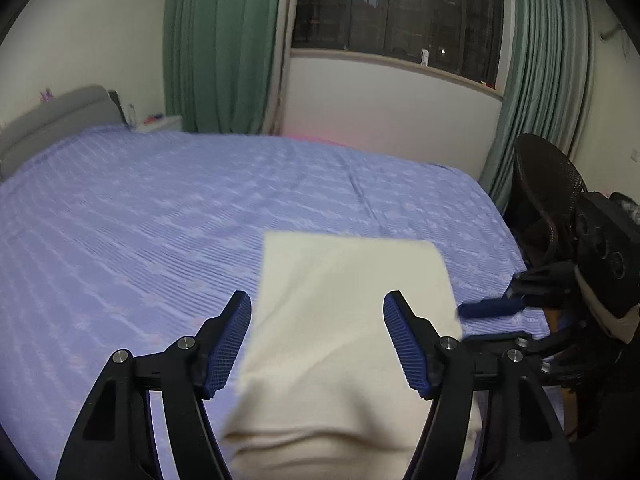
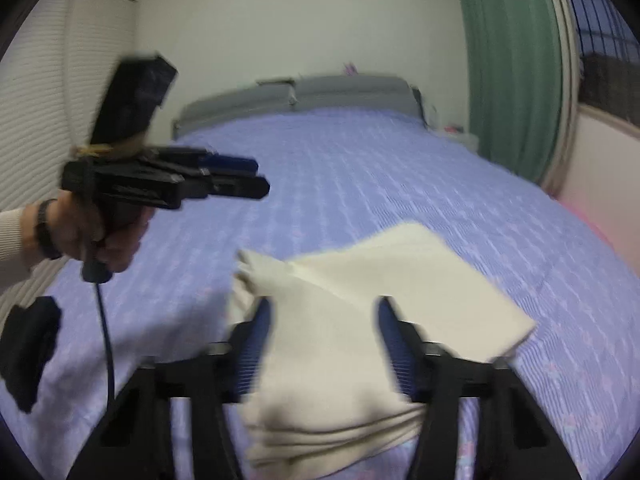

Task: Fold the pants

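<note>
The cream pants (image 1: 344, 340) lie folded into a thick rectangle on the purple bedspread (image 1: 160, 208). My left gripper (image 1: 317, 340) is open and hovers above the near part of the pants, holding nothing. In the right wrist view the pants (image 2: 360, 320) show several stacked layers at the near edge. My right gripper (image 2: 324, 344) is open above them and empty. The left gripper (image 2: 224, 178) also shows in the right wrist view, held in a hand above the bed's left side. The right gripper (image 1: 496, 312) shows at the right edge of the left wrist view.
The bed has a grey headboard (image 2: 304, 92). Green curtains (image 1: 220, 48) frame a dark window (image 1: 396, 12). A dark wicker chair (image 1: 548, 188) stands by the bed's right corner. A nightstand (image 1: 160, 122) sits near the headboard. A black object (image 2: 28, 352) lies at the bed's left edge.
</note>
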Demonstrator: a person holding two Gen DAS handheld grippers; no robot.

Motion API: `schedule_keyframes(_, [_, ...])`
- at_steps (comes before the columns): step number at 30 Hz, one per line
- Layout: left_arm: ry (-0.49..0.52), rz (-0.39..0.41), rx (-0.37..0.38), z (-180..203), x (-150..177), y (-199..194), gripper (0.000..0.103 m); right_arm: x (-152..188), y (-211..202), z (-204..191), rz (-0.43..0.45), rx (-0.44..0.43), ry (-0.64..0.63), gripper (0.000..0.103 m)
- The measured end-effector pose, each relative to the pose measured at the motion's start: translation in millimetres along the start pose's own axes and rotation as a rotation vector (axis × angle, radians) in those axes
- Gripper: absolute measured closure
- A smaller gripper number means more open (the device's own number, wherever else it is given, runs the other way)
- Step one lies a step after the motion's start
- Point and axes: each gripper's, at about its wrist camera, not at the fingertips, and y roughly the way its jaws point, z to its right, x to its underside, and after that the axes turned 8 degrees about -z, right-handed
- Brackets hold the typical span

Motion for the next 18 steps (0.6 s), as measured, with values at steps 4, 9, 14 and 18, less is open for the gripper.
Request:
schedule_keyframes(4, [-0.017,-0.117,-0.009,-1,31,49,0.055,9,37,13,-0.087,0.018,0.038,0.089])
schedule_keyframes(9, [-0.029,-0.177,-0.057,0,78,60,0.056,40,54,11,-0.177,-0.018,0.028,0.089])
schedule_keyframes(14, [-0.053,-0.168,-0.076,4,100,50,0.055,67,62,-9,-0.221,0.003,-0.062,0.089])
schedule_keyframes(18, [-0.109,-0.097,-0.155,22,88,13,0.055,51,47,5,-0.184,-0.019,-0.007,0.089])
